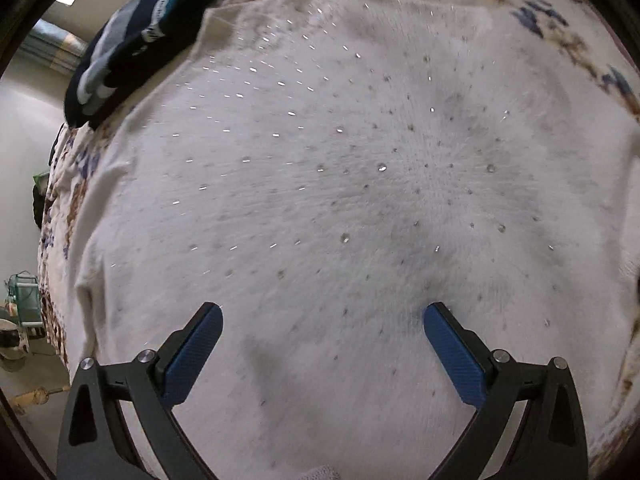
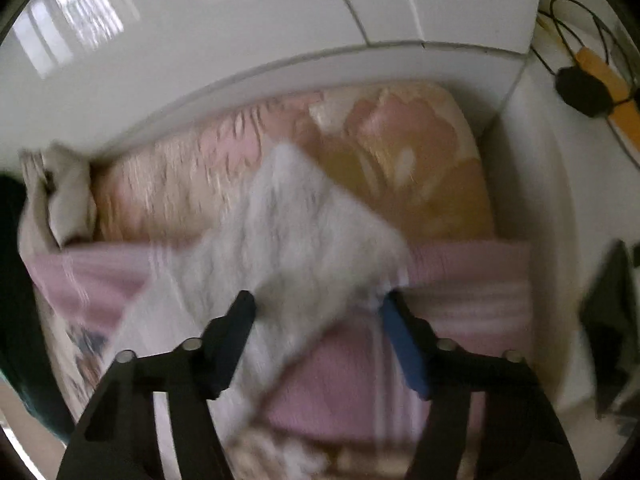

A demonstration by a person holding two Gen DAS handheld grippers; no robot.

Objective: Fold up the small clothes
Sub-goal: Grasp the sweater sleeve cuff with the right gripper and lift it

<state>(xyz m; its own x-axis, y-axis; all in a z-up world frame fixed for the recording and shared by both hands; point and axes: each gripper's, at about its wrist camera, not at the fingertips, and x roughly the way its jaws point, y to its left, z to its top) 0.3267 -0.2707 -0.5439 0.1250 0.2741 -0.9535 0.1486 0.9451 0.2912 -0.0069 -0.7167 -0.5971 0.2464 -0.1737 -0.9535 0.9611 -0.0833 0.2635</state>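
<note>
No writing is legible anywhere; the left gripper hangs wide open and empty just above a white garment studded with small shiny beads spread beneath it, while the right gripper, part-open, has blurred white cloth between its fingers, contact unclear.

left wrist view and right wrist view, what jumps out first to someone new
In the left wrist view, a white garment dotted with small shiny studs fills nearly the whole picture, spread flat beneath the wide-open left gripper. A dark striped garment sits bunched at upper left. In the right wrist view, a blurred white cloth lies between the right gripper's fingers, over pink bedding.
</note>
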